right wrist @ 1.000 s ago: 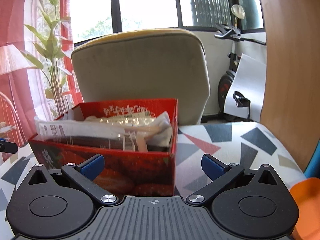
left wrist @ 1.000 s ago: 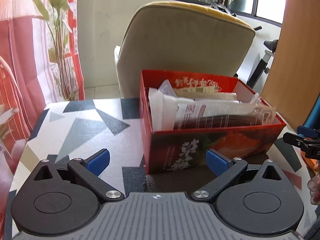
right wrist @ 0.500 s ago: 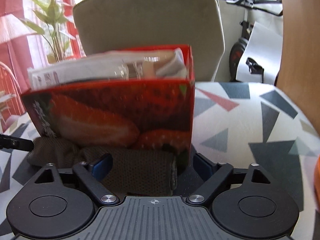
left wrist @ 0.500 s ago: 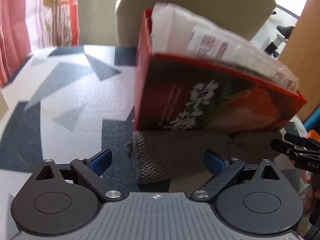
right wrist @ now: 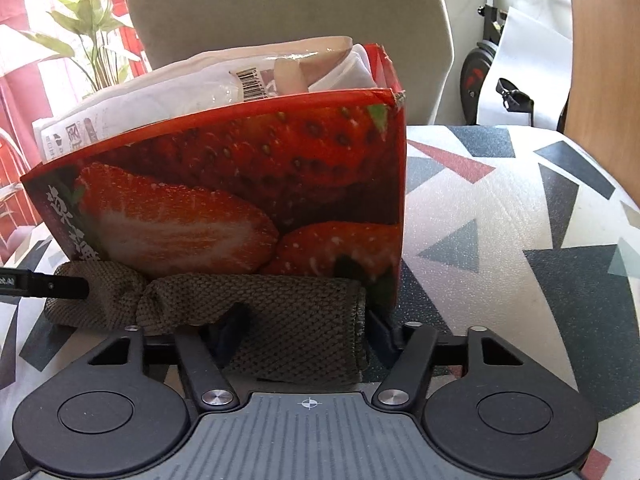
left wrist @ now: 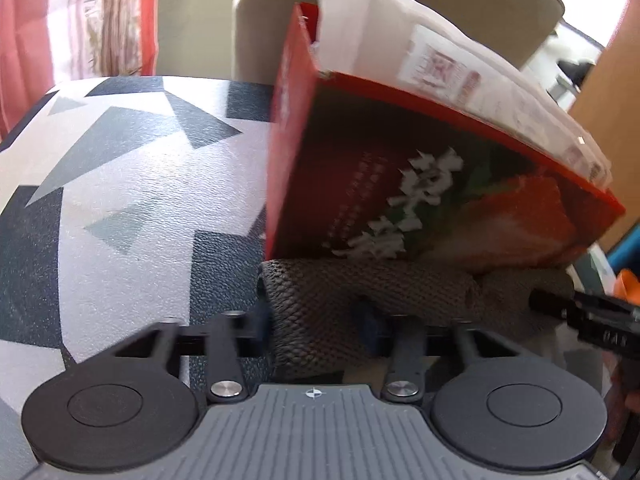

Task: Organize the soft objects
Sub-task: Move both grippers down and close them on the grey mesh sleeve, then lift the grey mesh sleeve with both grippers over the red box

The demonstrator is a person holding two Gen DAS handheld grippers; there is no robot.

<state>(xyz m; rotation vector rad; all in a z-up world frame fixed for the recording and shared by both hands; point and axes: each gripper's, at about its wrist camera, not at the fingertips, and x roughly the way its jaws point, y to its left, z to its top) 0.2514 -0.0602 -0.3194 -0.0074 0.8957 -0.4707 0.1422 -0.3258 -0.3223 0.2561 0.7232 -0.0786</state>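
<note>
While the rolled brown-green knit cloth [right wrist: 256, 304] lies on the bench [right wrist: 500, 216], both tongs are pinching it. It is a long roll. Its long way runs left to right across both views, along the bottom of the front wall of the red strawberry box [right wrist: 240, 188]. It touches that wall and lies flat, not standing up.

The right tongs [right wrist: 304, 328] have just been closing, and the right end of the roll is between them. The pads press into the knit from both sides. The cut end of the roll sits near the right corner of the box.

The left tongs [left wrist: 316, 322] have also just been closing, and they squeeze the left end of the roll. The cloth is bunched between the blue pads.

Near the middle, the roll has a tight pinch, like a knot, so it looks like two fat parts joined together. In the right wrist view, the black tip of the left tongs pokes in from the left edge and lies against the far left part of the cloth.

Inside the box are white plastic packets [right wrist: 168, 92] with a barcode label, and they stick up above the rim. Behind the box stands a tan chair back [right wrist: 288, 8]. The bench top has grey, black and red triangles on white.
</note>
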